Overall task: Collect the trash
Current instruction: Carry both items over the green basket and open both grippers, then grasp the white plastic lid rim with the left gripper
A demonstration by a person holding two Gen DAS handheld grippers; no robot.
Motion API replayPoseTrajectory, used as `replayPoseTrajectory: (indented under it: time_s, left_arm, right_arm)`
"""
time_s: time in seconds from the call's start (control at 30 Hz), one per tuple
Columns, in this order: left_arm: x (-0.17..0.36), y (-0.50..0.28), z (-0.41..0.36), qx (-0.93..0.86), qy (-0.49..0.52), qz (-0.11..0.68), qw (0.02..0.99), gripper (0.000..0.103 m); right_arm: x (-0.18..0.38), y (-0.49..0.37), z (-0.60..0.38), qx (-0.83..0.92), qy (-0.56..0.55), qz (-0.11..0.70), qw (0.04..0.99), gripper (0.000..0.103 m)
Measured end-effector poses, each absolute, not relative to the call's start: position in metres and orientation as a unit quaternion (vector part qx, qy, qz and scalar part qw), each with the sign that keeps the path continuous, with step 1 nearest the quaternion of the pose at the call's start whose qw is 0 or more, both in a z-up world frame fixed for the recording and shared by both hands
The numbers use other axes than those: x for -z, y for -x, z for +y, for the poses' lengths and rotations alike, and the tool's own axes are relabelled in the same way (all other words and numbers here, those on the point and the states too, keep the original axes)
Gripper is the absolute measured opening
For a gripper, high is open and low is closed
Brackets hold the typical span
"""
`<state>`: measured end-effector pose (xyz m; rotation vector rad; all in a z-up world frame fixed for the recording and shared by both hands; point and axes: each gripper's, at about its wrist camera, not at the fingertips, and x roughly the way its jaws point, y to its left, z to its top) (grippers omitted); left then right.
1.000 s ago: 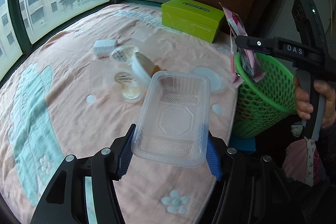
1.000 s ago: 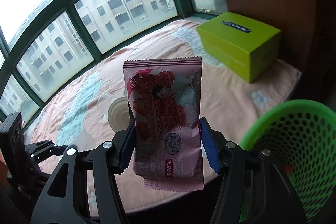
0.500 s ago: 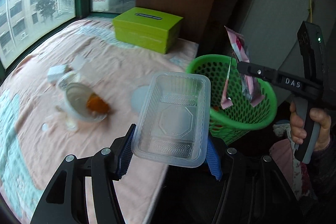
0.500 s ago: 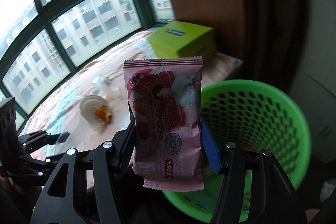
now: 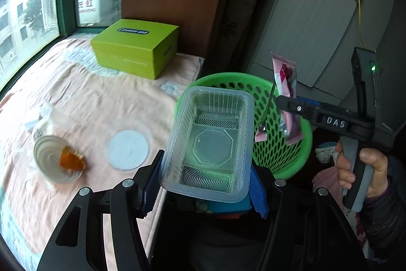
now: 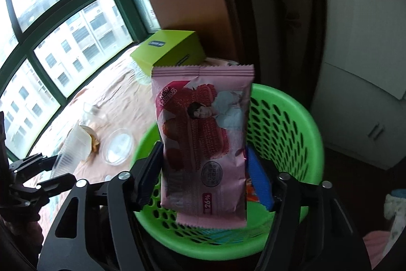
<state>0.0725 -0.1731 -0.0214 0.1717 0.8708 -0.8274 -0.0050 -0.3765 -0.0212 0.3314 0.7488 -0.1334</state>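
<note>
Right tongs (image 6: 205, 177): the jaws have just been opening; the pink snack wrapper (image 6: 203, 139) still stands between them, and the right blue pad looks clear of its edge, so it seems let go or about to slip free.
Wrapper, place: upright over the mouth of the green basket (image 6: 286, 118), its lower edge already below the rim in the right wrist view.
Wrapper, handling: light, thin, crinkly film; slippery and limp, likely to flutter or catch on a pad as it falls. Best pinched flat across its width.
Left tongs (image 5: 205, 184): closed on the clear plastic tray (image 5: 208, 141), pads against its two long sides near the close end.
Tray, place: held in the air at the basket's near edge, just off the pink bedspread (image 5: 83, 103).
Tray, handling: light, thin-walled, springy; it buckles if squeezed hard, and the smooth walls may slide. The ribbed sides under the rim give the surest hold.
Left on the bed: a round cup with orange residue (image 5: 59, 160), a flat white lid (image 5: 128, 150), a green box (image 5: 135, 51).
Hard to make out: the basket's contents, mostly hidden by wrapper and tray; small items at the far left are blurred.
</note>
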Motion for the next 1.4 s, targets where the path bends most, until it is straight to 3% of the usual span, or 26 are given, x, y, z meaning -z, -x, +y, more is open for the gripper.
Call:
replayPoseTrajectory:
  time_s: [0.2, 0.83, 0.97, 1.0, 1.4]
  left_arm:
    - [0.019, -0.08, -0.194, 0.393, -0.077, 0.413, 0.818, 0.058]
    - [0.045, -0.09, -0.265, 0.415, -0.08, 0.447, 0.788, 0.058]
    - [0.052, -0.089, -0.274, 0.419, -0.08, 0.454, 0.782, 0.067]
    - [0.053, -0.088, -0.274, 0.416, -0.08, 0.454, 0.784, 0.071]
    - [0.041, -0.093, -0.216, 0.35, -0.059, 0.439, 0.825, 0.071]
  right_arm:
    - [0.026, 0.012, -0.39, 0.075, -0.173, 0.36, 0.914, 0.08]
    - [0.014, 0.035, -0.408, 0.073, -0.202, 0.329, 0.92, 0.083]
    - [0.015, 0.038, -0.409, 0.071, -0.207, 0.329, 0.919, 0.083]
    - [0.015, 0.039, -0.409, 0.07, -0.208, 0.329, 0.919, 0.083]
    - [0.013, 0.024, -0.379, 0.029, -0.197, 0.335, 0.921, 0.083]
